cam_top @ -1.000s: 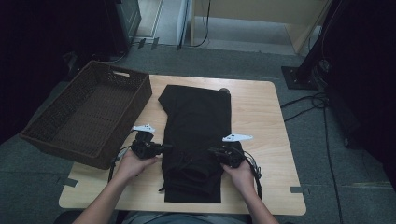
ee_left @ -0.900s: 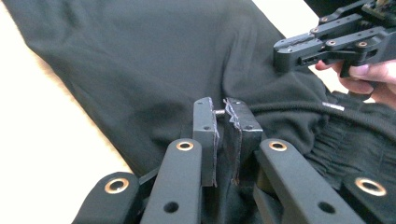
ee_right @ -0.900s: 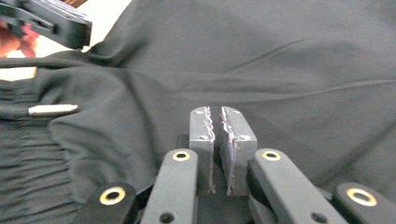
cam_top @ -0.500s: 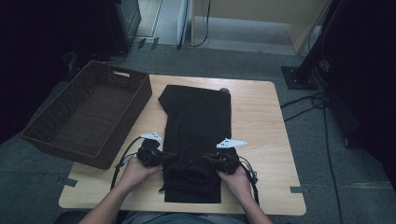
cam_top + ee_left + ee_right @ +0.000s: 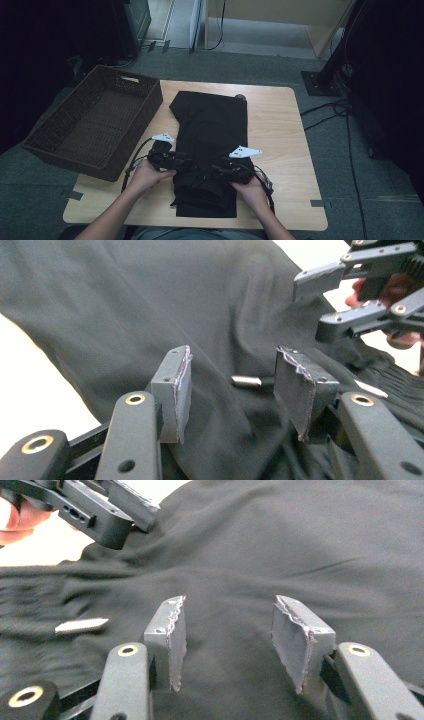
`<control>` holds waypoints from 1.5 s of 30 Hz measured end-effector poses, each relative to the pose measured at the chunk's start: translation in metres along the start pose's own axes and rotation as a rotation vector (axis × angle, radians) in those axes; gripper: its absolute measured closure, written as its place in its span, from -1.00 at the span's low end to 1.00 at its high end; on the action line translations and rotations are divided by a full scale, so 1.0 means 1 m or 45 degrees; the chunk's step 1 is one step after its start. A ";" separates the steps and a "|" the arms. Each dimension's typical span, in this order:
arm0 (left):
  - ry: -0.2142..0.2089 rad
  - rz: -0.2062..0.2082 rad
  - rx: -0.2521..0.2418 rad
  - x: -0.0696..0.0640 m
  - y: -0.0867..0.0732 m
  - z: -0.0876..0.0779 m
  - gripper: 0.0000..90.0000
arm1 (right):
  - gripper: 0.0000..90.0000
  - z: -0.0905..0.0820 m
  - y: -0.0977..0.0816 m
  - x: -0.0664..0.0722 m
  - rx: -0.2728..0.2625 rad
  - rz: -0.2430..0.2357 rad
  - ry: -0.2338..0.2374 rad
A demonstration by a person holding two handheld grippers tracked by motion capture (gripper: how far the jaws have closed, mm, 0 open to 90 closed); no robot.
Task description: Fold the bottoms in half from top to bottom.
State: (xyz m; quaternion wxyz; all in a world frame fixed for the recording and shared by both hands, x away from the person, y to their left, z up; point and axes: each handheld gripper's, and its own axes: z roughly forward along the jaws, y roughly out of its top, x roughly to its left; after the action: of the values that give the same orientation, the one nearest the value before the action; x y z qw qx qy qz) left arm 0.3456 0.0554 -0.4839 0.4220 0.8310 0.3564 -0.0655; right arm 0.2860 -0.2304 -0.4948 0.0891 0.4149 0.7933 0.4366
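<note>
Black unlabelled trousers point(image 5: 212, 135) under both hand-held grippers, left point(image 5: 232, 385) and right point(image 5: 227, 630), jaws just spread.

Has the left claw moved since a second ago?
Yes. In the high view the left claw has come nearer the table's front edge, away from the basket's far rim. Its jaws have just been opening over the black garment.

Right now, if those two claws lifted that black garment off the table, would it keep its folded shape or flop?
It would probably flop: the black garment is thin cloth that wrinkles beside the left gripper. It looks light for its size, lying flat on the wooden table. Its folded layers near the right gripper would likely slide apart unless both ends rise together.
</note>
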 end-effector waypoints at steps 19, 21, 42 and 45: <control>0.079 -0.006 -0.001 0.051 0.056 0.031 0.19 | 0.46 0.040 0.047 -0.070 0.025 0.105 -0.115; 0.092 -0.006 0.017 0.055 0.058 0.038 0.19 | 0.46 0.047 0.050 -0.074 0.038 0.130 -0.116; 0.042 0.006 0.020 0.060 0.049 0.053 0.02 | 0.44 0.060 0.037 -0.074 0.004 0.088 -0.174; 0.072 0.009 -0.004 0.062 0.045 0.051 0.19 | 0.44 0.060 0.037 -0.075 -0.003 0.098 -0.171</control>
State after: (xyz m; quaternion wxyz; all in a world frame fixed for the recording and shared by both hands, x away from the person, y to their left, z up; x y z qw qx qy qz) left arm 0.4299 0.0333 -0.5118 0.4133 0.8331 0.3654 -0.0400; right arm 0.3852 -0.2385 -0.5192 0.1255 0.4734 0.7685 0.4117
